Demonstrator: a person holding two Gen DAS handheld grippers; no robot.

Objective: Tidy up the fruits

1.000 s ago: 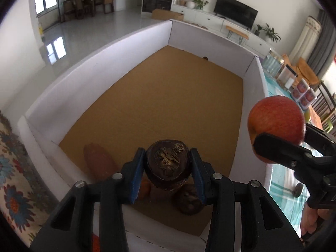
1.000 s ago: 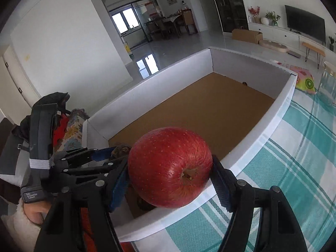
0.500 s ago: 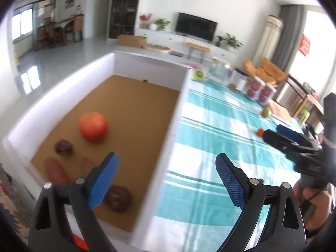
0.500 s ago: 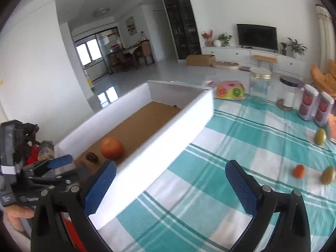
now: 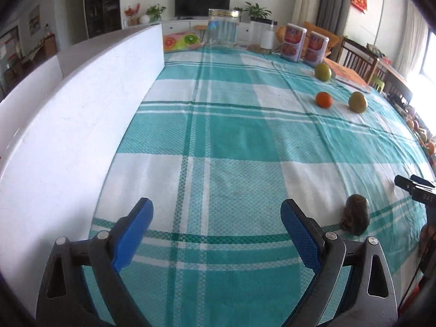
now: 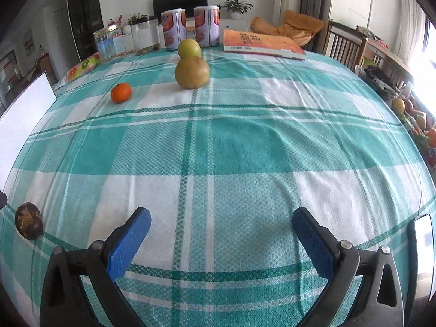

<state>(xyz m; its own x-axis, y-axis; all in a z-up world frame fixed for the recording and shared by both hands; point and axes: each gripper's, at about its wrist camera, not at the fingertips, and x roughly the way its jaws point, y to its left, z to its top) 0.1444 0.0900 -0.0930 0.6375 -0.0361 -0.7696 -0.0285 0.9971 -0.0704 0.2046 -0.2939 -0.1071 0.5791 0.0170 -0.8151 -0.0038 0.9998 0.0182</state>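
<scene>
2 grippers hang over the checked teal tablecloth [image 5: 239,136], each with its blue pads spread wide and nothing between them; the left gripper [image 5: 216,226] and the right gripper [image 6: 221,230] have both just been opening. From the left wrist, only the outer white wall of the box [image 5: 81,125] shows, so whatever lies inside it is hidden. At that view's right edge a black part with lettering pokes in, cut off by the frame — probably the other gripper, though too little shows to be sure.

1 dark brown fruit [image 5: 355,215] sits on the cloth just right of the left gripper's right pad; here it looks a little taller than wide, its long axis upright. The right wrist sees the same fruit [image 6: 28,224] at its far left margin, with pale mottling on its skin that the left view does not resolve.

Further back lie 1 small orange [image 6: 121,92] and 2 yellow-green fruits [image 6: 192,72], well apart from both grippers. In the right view these 2 overlap, the nearer hiding the base of the farther; the left view shows them separate. Only the right view shows the orange book [image 6: 259,44] flat — and a phone-like slab cut off at its right edge
</scene>
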